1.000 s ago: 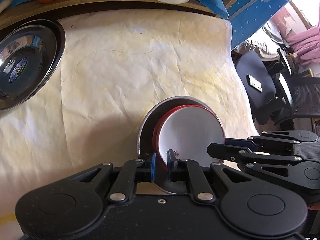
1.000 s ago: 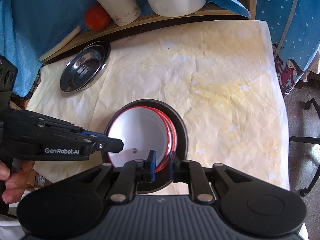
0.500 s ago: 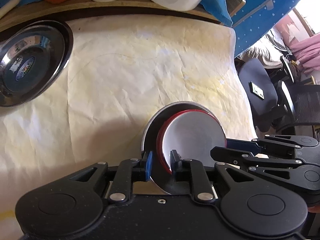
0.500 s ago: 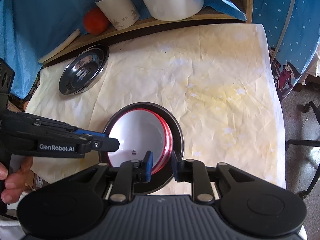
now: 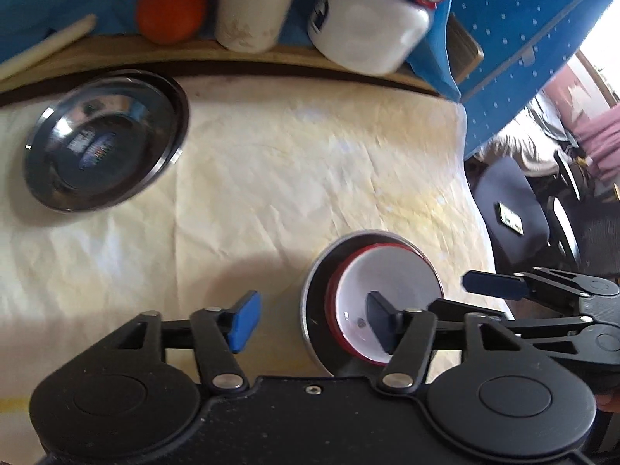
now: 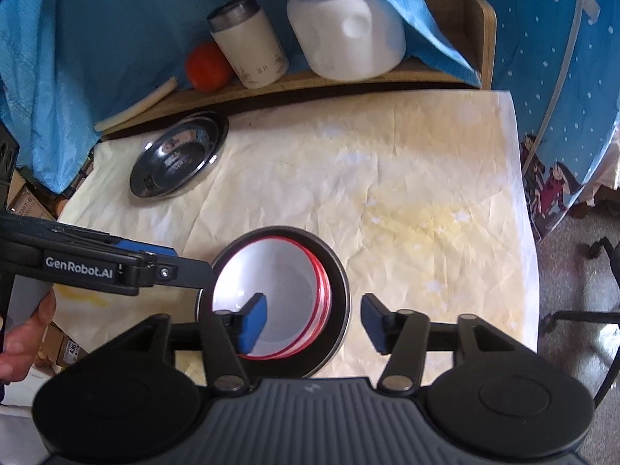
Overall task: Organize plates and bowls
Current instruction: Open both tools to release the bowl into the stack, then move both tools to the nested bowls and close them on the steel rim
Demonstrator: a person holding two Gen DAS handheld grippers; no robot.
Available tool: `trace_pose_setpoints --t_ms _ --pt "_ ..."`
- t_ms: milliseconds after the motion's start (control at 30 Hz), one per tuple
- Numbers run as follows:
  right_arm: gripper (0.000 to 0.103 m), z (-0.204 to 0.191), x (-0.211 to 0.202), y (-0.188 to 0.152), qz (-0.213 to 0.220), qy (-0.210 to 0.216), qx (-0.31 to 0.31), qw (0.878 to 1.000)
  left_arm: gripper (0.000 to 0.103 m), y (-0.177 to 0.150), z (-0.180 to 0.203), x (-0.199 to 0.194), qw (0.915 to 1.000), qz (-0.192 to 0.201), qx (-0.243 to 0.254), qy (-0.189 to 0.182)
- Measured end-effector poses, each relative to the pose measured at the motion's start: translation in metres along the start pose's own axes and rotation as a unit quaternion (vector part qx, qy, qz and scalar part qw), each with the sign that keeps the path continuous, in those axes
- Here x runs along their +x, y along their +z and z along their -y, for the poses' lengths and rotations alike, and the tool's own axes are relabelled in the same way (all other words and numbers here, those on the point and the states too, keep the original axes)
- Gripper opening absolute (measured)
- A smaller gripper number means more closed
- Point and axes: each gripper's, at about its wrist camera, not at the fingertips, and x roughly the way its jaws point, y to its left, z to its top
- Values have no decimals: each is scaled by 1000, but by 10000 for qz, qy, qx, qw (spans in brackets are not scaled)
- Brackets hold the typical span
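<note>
Steel plate [image 6: 176, 161]: far left of the desk [image 6: 407, 201], by the shelf edge, well apart from the stack.
Left tool [image 5: 310, 319]: jaws have just been opening and stand wide — one pad over bare cloth, the other over the white bowl, neither pressing; it holds nothing.
Stack: white bowl [image 6: 271, 290] with red rim sits inside a dark steel bowl [image 6: 339, 294], near the desk's front edge.
Right tool [image 6: 312, 323]: jaws have just been opening too — left pad over the white bowl, right pad outside the steel bowl's rim, straddling the rims without gripping.
Shelf: orange ball [image 6: 207, 68], cup [image 6: 250, 52], white jug [image 6: 348, 35].
</note>
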Motion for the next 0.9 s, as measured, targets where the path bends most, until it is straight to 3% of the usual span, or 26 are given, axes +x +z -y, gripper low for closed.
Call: trace_pose_setpoints --t_ms 400,533,900 --pt "101 -11 -26 -3 512 -27 -174 9985 94 -18 -13 -37 9975 704 34 -12" --pt "103 -20 -34 -9 748 -147 -70 9971 102 -21 -19 -50 9965 816 166 -67" --pt "103 -49 -53 -51 1142 -728 -54 9908 102 -52 -38 -60 9937 983 534 -58"
